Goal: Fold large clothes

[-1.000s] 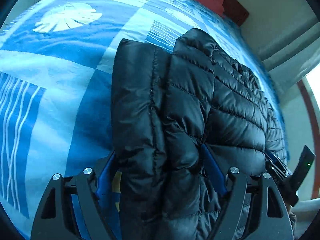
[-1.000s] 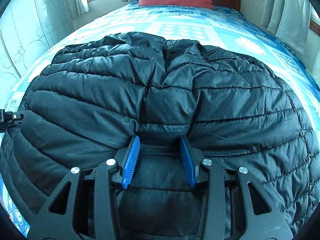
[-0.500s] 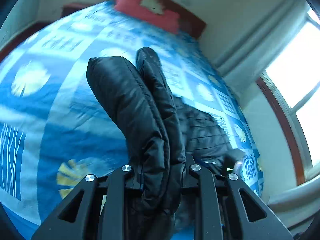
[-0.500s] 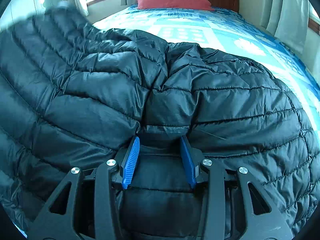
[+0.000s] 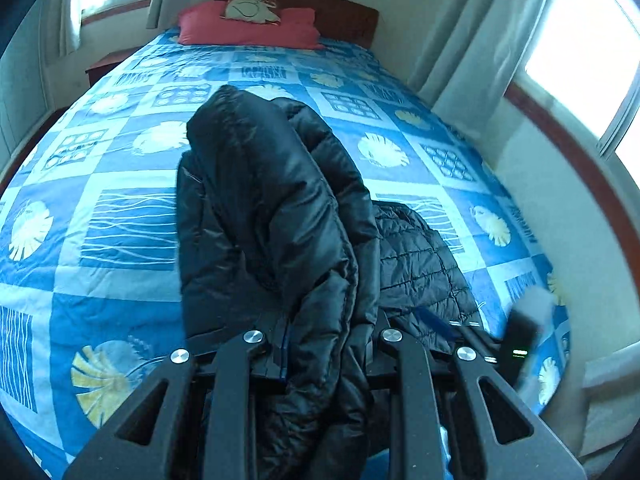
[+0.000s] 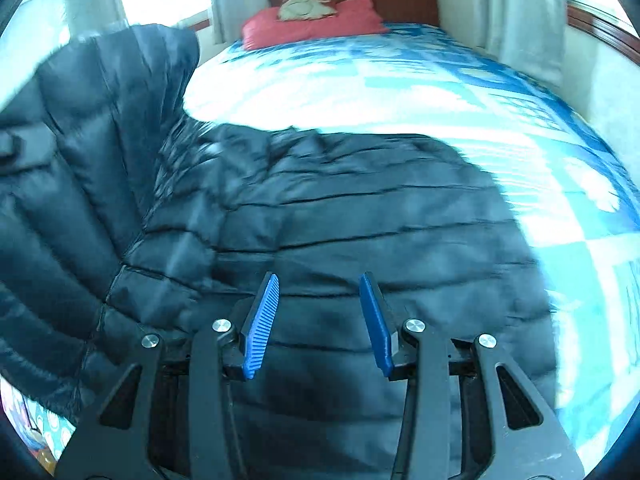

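Left wrist view: we see the black quilted jacket [image 5: 276,216] raised in a bunched fold above the blue patterned bedspread [image 5: 120,232], the rest lying on the bed. Our left gripper [image 5: 324,340] is clamped on this fold.

Right wrist view: the jacket [image 6: 340,216] spreads flat, its left side lifted. Our right gripper [image 6: 318,320] stands parted above it, holding nothing.

left tongs [image 5: 326,344] closed on jacket [image 5: 272,208], raised it upright
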`<state>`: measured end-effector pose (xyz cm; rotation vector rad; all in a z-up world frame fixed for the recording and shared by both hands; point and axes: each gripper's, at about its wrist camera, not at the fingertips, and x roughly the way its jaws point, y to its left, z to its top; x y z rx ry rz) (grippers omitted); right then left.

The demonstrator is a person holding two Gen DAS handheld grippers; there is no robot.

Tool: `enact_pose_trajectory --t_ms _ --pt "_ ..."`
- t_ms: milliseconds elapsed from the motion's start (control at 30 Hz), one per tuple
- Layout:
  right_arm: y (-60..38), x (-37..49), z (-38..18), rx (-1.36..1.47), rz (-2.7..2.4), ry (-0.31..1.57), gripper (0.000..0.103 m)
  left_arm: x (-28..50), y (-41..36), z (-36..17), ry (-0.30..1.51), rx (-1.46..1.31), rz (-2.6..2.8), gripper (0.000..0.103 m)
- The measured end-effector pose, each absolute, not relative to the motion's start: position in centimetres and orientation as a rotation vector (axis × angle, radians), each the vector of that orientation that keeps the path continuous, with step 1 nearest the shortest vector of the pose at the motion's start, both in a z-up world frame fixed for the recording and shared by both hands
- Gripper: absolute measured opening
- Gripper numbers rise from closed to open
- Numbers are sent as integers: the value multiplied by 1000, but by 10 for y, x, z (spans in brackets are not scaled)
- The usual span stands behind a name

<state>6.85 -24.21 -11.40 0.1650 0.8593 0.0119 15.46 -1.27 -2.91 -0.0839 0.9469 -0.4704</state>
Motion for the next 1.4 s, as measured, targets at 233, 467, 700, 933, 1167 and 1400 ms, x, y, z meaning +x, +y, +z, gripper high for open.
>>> enact_pose_trajectory --t_ms 233,467,700,933,1167,1400 --pt "-299 34 -101 183 -86 841 53 155 -87 -49 968 -10 -500 23" --pt "-346 8 -100 218 -203 839 53 147 -159 -73 994 46 -585 23" --pt "-365 -1 -123 212 -247 891 53 138 -199 -119 1031 81 -598 23" --pt "-375 4 -141 212 -256 925 53 139 -198 -135 1014 54 -612 23" --pt "-374 4 -144 213 -260 937 53 136 -202 -140 1001 70 -600 23" --pt "-375 -3 -140 212 -270 930 53 133 -205 -138 994 96 -592 23"
